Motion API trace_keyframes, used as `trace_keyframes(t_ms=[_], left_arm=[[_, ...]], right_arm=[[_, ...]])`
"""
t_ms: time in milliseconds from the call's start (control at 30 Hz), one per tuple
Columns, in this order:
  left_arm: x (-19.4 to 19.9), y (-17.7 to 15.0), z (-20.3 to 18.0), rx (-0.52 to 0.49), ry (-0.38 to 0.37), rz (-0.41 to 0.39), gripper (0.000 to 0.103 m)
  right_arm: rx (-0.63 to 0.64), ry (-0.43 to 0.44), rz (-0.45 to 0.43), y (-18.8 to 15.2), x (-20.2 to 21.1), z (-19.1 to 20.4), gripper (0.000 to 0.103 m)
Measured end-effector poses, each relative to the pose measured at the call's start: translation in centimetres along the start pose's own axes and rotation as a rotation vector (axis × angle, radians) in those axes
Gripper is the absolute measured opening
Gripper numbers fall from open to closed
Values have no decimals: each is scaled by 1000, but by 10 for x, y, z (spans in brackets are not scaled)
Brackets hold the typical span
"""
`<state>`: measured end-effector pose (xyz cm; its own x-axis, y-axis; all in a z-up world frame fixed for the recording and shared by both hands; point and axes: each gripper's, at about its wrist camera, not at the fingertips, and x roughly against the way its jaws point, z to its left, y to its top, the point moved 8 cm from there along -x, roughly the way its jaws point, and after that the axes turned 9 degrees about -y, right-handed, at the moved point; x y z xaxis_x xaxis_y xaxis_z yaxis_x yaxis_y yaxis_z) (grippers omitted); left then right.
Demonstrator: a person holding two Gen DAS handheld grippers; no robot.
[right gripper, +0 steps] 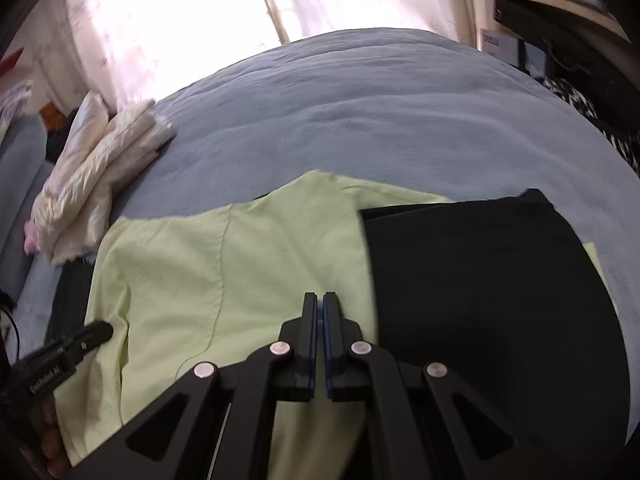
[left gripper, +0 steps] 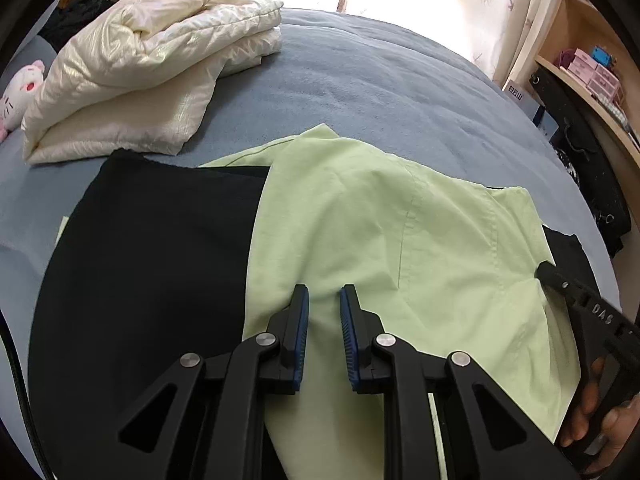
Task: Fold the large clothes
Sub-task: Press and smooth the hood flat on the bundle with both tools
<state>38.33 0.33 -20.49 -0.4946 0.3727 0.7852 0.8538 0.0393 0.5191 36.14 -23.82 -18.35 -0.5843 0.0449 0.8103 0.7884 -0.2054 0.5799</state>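
A light green garment (left gripper: 360,216) lies partly folded over a black garment (left gripper: 152,240) on the blue bed. My left gripper (left gripper: 324,296) is open, its blue pads (left gripper: 304,320) hovering over the green cloth with nothing between them. The right gripper's tip (left gripper: 546,270) shows at the green cloth's right edge. In the right wrist view the green garment (right gripper: 224,264) lies left and the black garment (right gripper: 480,288) right. My right gripper (right gripper: 320,300) is shut over the green cloth; I cannot tell whether it pinches fabric. The left gripper's tip (right gripper: 98,330) rests at the cloth's left edge.
A folded cream quilted blanket (left gripper: 140,64) lies at the bed's far left, with a pink plush toy (left gripper: 24,88) beside it. The blue bedspread (left gripper: 380,80) stretches behind. Wooden shelves (left gripper: 592,72) with boxes and dark bags stand at the right. Curtains hang behind.
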Motion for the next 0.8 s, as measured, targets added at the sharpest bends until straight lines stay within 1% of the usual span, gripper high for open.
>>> trace_keyframes(t_ms=[100, 233, 300, 367, 433, 500, 600, 700, 800], left_arm=[[8, 10, -5, 6, 10, -21, 16], [16, 27, -16, -8, 3, -68, 16], [11, 37, -18, -11, 17, -69, 16], [-1, 44, -19, -11, 22, -61, 16], [-16, 48, -15, -2, 53, -36, 16], [-28, 50, -8, -1, 80, -25, 16], [-33, 49, -4, -18, 75, -38, 17], [-30, 47, -6, -48, 87, -61, 17], [-27, 46, -10, -38, 87, -69, 17]], right_arm=[[0, -8, -9, 5, 6, 3, 5], [12, 18, -32, 17, 9, 21, 9], [10, 24, -38, 24, 5, 32, 15], [-1, 29, -38, 32, -1, 40, 16], [-10, 32, -27, 37, -8, 45, 18], [-24, 4, -3, 40, -22, 41, 18], [-34, -50, 1, 40, -35, 23, 18], [-43, -43, 9, 37, -35, 10, 19], [-54, -26, 18, 33, -27, 6, 19]])
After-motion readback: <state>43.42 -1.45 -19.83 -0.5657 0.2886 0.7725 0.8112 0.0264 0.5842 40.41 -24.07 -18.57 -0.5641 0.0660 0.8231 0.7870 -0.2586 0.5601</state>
